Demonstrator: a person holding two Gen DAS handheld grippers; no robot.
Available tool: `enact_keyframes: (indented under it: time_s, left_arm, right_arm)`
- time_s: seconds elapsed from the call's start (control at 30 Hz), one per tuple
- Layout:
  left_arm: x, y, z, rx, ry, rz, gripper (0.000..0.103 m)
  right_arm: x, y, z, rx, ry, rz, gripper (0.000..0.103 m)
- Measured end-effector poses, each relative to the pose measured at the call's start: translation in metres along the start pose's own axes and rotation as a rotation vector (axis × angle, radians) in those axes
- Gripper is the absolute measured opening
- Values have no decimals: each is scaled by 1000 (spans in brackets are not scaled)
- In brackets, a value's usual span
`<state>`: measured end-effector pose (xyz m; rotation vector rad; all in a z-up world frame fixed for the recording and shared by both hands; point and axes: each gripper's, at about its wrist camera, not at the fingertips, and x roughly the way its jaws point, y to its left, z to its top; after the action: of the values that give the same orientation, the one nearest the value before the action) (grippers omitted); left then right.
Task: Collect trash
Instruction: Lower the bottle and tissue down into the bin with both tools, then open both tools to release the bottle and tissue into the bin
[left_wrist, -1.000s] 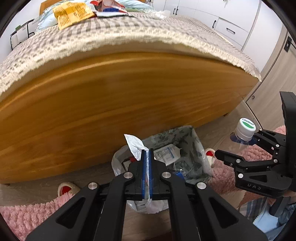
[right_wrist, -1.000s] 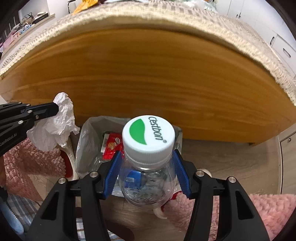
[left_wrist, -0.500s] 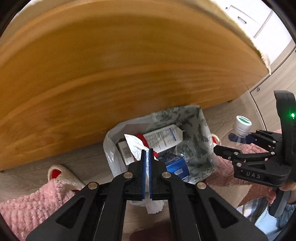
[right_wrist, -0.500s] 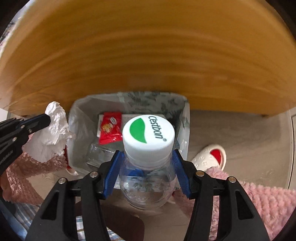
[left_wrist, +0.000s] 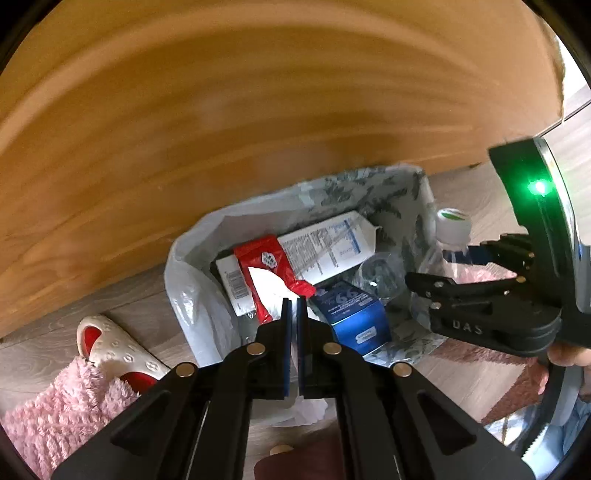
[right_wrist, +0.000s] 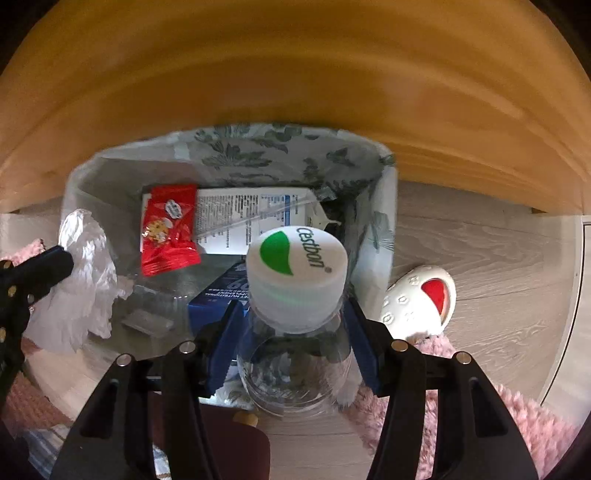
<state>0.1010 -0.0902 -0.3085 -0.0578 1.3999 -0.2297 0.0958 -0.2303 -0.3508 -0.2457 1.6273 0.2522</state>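
I hold two grippers over the trash bin (right_wrist: 384, 206). The bin has a thin bag in it with a leaf pattern. It stands on the floor right against the big wooden bed board (right_wrist: 295, 74).

My left gripper (left_wrist: 293, 306) is squeezed tight on a crumpled white tissue (right_wrist: 83, 284). The blue pads are almost together with only the thin paper between them. From the right camera the tissue hangs at the left edge of the bin, partly over the rim.

My right gripper (right_wrist: 295, 325) holds a clear plastic bottle (right_wrist: 295, 369). The blue pads press on both sides of the bottle, just under its white cap (right_wrist: 297, 266). The cap has a green shape on it and some letters. The bottle is above the right side of the bin, with the cap pointing down toward it. From the left camera I can see the right gripper (left_wrist: 448, 264) at the right rim of the bin.

Inside the bin there is a red snack wrapper (right_wrist: 168, 229). Next to it lies a white carton (right_wrist: 255, 218) with small print on it. A blue box (left_wrist: 354, 314) lies nearer to me than the carton.

On the floor to the right of the bin is a white slipper (right_wrist: 417, 299) with a red inside. It is partly on a fluffy pink rug (right_wrist: 517, 417). Another slipper (left_wrist: 110, 350) is to the left of the bin.
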Motion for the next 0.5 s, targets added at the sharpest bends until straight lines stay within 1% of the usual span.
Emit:
enact_keyframes:
  time_s: [0.1, 0.17, 0.27, 0.4, 0.5]
  left_arm:
    - [15, 1, 0, -2, 46, 12, 0]
    - [21, 5, 1, -25, 74, 9, 0]
    - [24, 11, 4, -53, 79, 2, 0]
    - [24, 13, 5, -66, 87, 0, 0]
    - [25, 15, 6, -74, 103, -9, 0]
  right_arm:
    - [12, 3, 1, -9, 49, -4, 55]
    - [14, 5, 1, -24, 53, -18, 55]
    - [15, 7, 3, -28, 49, -16, 55]
    - [17, 11, 3, -40, 60, -34, 56]
    - [12, 10, -1, -41, 54, -38, 56]
